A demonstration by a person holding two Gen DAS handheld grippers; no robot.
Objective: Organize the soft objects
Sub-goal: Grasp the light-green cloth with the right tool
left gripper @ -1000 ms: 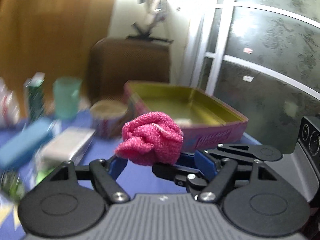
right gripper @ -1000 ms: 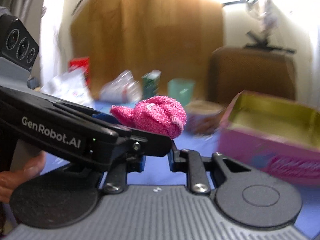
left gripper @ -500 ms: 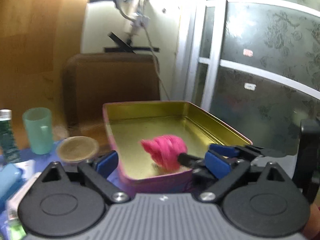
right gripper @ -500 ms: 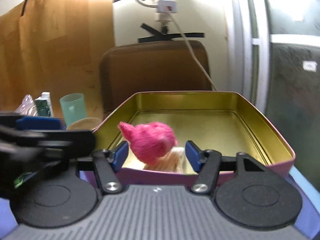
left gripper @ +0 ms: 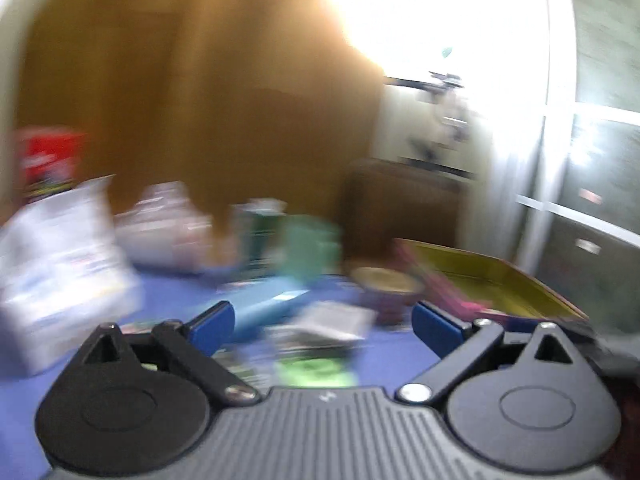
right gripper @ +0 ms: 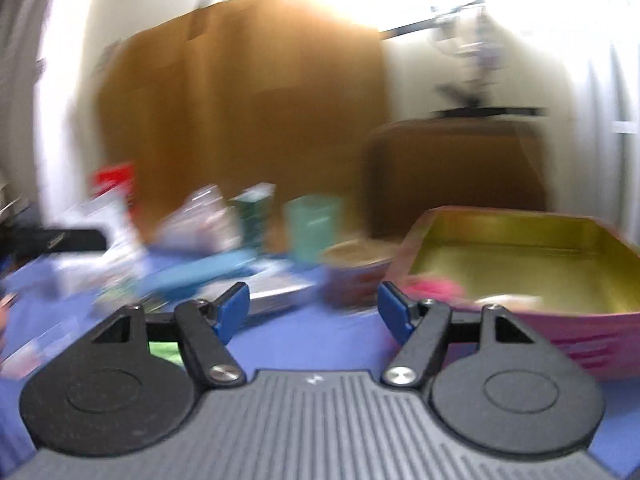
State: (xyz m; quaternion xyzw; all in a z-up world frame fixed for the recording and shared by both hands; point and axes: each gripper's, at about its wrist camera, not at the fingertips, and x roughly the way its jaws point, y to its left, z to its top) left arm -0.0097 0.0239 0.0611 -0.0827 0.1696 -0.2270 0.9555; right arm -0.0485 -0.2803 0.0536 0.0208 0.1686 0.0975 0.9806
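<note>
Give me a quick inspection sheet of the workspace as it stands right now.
Surface: blue table cover, crowded on its left side.
Job's things: pink soft item lies inside the pink tin, at its near left corner; a pale item beside it.
Clutter: teal cup, round container, blue box, white packets; blurred.
Grippers: left gripper open, empty; right gripper open, empty.
Cables: nothing seen.
Surroundings: cardboard sheet, brown chair back.

Right claw empty, jaws apart; pink soft item inside tin just right of claw.
</note>
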